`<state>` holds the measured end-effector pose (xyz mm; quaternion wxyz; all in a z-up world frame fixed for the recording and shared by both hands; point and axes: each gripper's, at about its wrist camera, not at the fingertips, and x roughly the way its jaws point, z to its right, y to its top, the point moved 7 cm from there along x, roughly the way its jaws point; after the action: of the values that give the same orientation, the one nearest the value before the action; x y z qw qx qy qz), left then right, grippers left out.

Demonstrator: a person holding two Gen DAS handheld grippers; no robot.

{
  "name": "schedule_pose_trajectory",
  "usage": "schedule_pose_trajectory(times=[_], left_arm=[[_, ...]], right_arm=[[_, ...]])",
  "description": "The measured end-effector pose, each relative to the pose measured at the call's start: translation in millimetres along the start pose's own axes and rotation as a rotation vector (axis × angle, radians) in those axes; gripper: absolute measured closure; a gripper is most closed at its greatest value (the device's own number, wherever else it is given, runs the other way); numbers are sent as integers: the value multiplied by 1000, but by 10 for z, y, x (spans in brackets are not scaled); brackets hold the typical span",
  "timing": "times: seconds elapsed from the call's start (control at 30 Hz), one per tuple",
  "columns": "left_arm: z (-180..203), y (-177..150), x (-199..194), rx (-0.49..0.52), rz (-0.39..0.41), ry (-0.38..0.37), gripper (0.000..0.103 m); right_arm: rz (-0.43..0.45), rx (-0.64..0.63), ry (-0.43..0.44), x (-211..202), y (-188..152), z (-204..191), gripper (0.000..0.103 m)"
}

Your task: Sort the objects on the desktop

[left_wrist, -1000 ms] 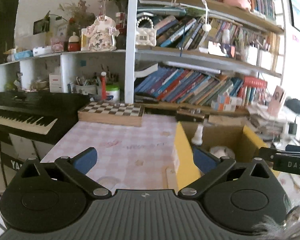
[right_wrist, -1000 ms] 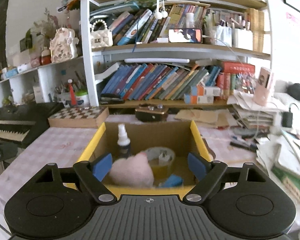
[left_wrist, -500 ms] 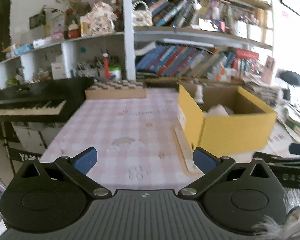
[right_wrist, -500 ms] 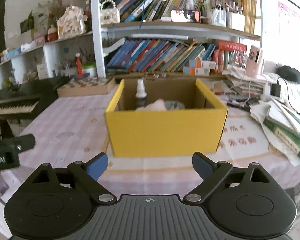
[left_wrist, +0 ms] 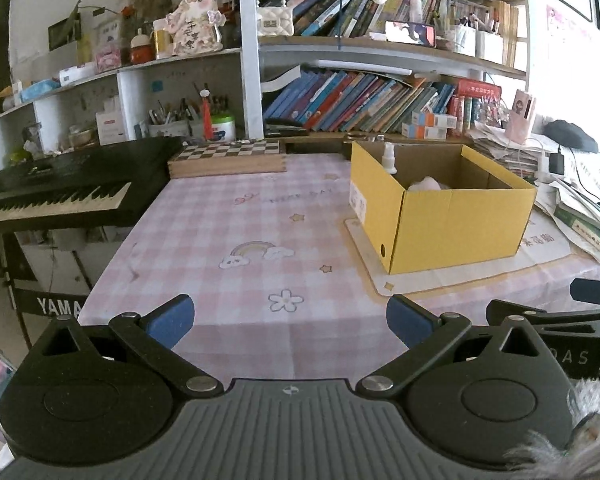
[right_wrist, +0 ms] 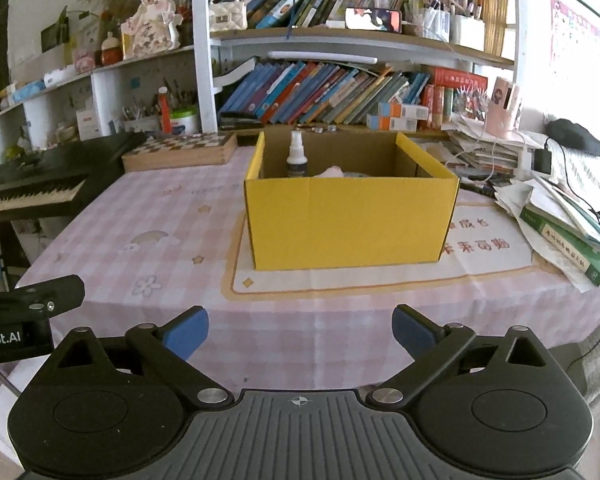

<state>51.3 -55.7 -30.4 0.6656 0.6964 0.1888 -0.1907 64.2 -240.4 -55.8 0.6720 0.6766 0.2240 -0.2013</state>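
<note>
A yellow cardboard box (right_wrist: 350, 220) stands on a pale mat on the pink checked tablecloth (left_wrist: 236, 240); it also shows in the left wrist view (left_wrist: 456, 228). Inside it stand a small spray bottle (right_wrist: 297, 156) and a pink fluffy item (right_wrist: 332, 171). My right gripper (right_wrist: 300, 330) is open and empty, held back at the table's front edge, well short of the box. My left gripper (left_wrist: 290, 320) is open and empty, at the front edge, left of the box.
A wooden chessboard box (left_wrist: 226, 156) lies at the back of the table. A black keyboard (left_wrist: 56, 188) stands at the left. Stacked books and papers (right_wrist: 560, 216) crowd the right side. Full bookshelves (right_wrist: 340, 88) rise behind.
Both grippers have drawn back from the box to the table's front edge. The right gripper was over the box opening a second ago; both stayed open.
</note>
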Motion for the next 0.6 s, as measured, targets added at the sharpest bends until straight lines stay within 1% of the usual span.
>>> schedule_pose_trajectory(times=[0.4,0.6], left_arm=[[-91,-85,-31,-14,-31,9,0],[-110,-91,-44,-16,-32,5,0]], right_arm=[[-16,4,6,-47,-88,-101,3],[-13,1,8,-71,-93,-131,3]])
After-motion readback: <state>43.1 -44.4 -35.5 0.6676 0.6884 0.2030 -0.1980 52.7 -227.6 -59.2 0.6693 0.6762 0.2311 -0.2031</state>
